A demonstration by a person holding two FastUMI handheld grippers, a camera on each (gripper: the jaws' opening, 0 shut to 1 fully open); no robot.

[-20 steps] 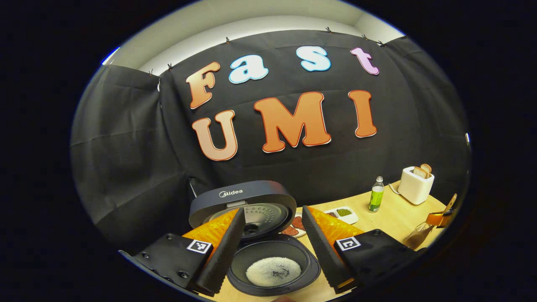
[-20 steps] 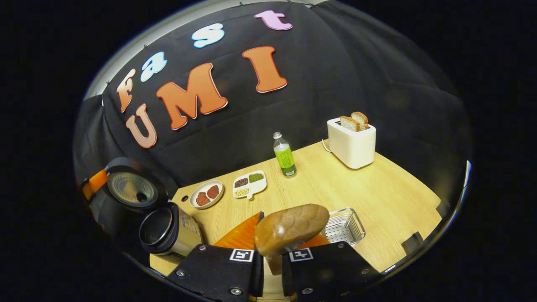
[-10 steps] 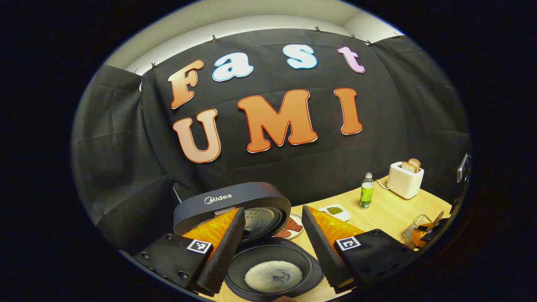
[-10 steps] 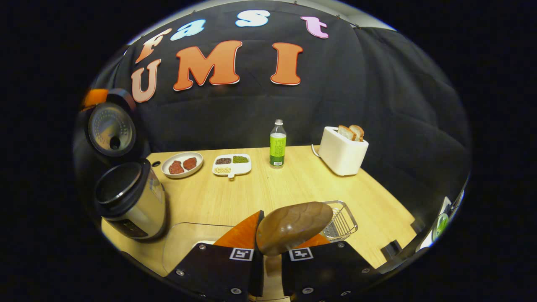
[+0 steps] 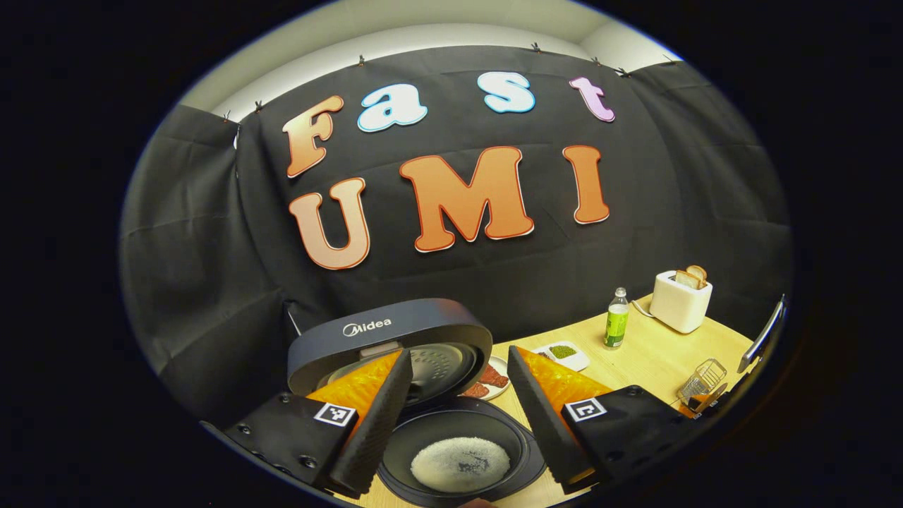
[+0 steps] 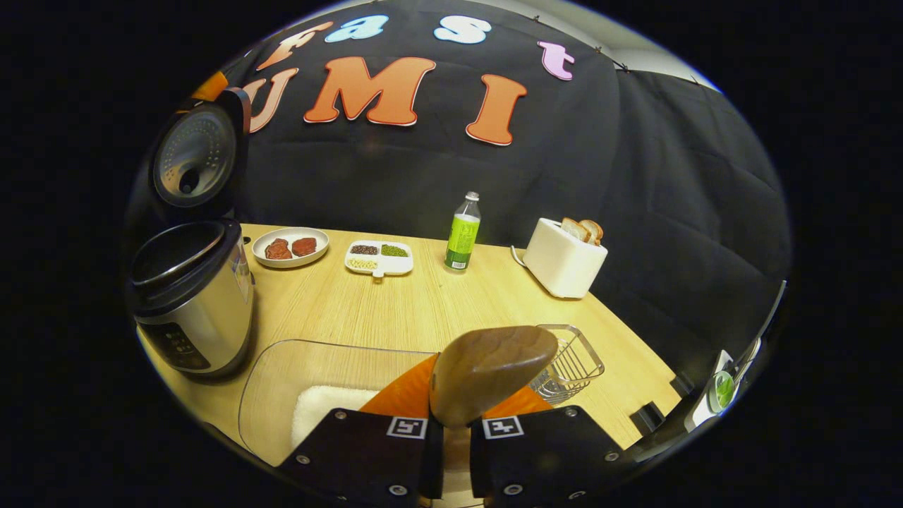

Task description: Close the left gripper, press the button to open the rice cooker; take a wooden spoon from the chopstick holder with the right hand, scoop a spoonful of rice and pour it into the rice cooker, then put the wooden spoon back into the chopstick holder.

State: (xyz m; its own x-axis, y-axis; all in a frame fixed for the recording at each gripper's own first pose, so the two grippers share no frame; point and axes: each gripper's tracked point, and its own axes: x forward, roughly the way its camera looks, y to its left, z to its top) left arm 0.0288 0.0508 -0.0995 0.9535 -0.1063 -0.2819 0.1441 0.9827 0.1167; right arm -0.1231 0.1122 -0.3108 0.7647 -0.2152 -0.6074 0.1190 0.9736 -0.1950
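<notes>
The rice cooker (image 5: 458, 423) stands open with its lid (image 5: 388, 335) up, and white rice lies in the pot (image 5: 460, 463). My left gripper (image 5: 458, 353) hovers open just above the pot, fingers wide apart with nothing between them. My right gripper (image 6: 451, 381) is shut on the wooden spoon (image 6: 492, 367), whose bowl sticks up in front of the fingers. The wire chopstick holder (image 6: 570, 361) sits just right of the spoon. Below it on the left is a clear container (image 6: 282, 374) with white rice (image 6: 317, 413). The open cooker (image 6: 190, 296) stands at the far left of the right gripper view.
On the wooden table (image 6: 437, 310) sit a plate with meat (image 6: 290, 247), a divided dish of grains (image 6: 379, 258), a green bottle (image 6: 462, 233) and a white toaster with bread (image 6: 564, 257). The table's edge runs close on the right.
The right gripper has swung with the spoon away from the cooker, toward the table's front; the rice container and holder now lie just before it. The left gripper has barely shifted.
</notes>
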